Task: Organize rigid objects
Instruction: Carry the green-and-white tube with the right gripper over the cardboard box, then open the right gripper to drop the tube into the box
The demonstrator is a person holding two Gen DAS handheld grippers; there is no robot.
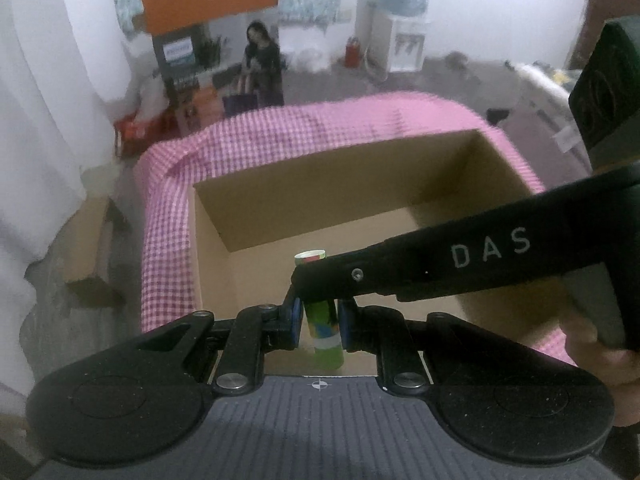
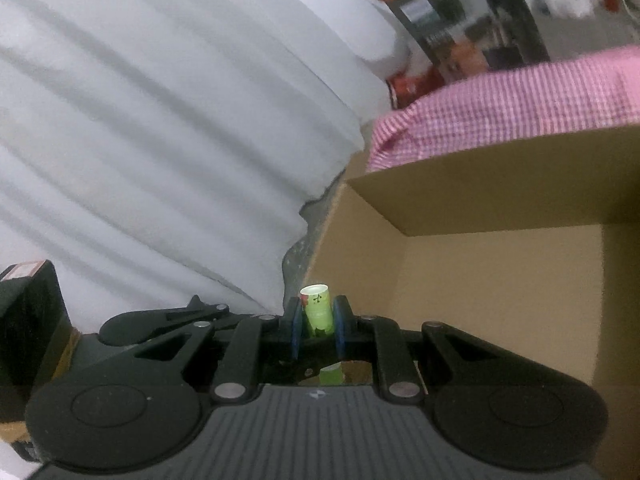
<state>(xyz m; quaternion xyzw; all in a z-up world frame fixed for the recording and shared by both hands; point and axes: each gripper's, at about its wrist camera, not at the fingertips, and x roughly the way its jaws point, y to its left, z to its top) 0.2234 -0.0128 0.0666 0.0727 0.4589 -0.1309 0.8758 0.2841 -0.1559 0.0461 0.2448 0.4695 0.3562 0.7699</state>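
Observation:
A green printed tube [image 1: 325, 330] with a white top stands upright over the open cardboard box [image 1: 320, 196]. In the left wrist view my left gripper [image 1: 319, 322] is shut on its lower half, blue pads pressing both sides. My right gripper [image 1: 310, 280] reaches in from the right and covers the tube's upper part. In the right wrist view the right gripper [image 2: 318, 320] is shut on the same tube [image 2: 317, 312] near its top, beside the box [image 2: 480, 184]. Part of the left gripper's linkage [image 2: 168, 318] shows just behind on the left.
The box sits on a pink checked cloth [image 1: 168, 248]. A white curtain [image 2: 160, 120] hangs close on the left. A hand [image 1: 592, 348] grips the right tool's handle. A small cardboard box [image 1: 88, 248] lies on the floor; a person [image 1: 262, 64] sits far back.

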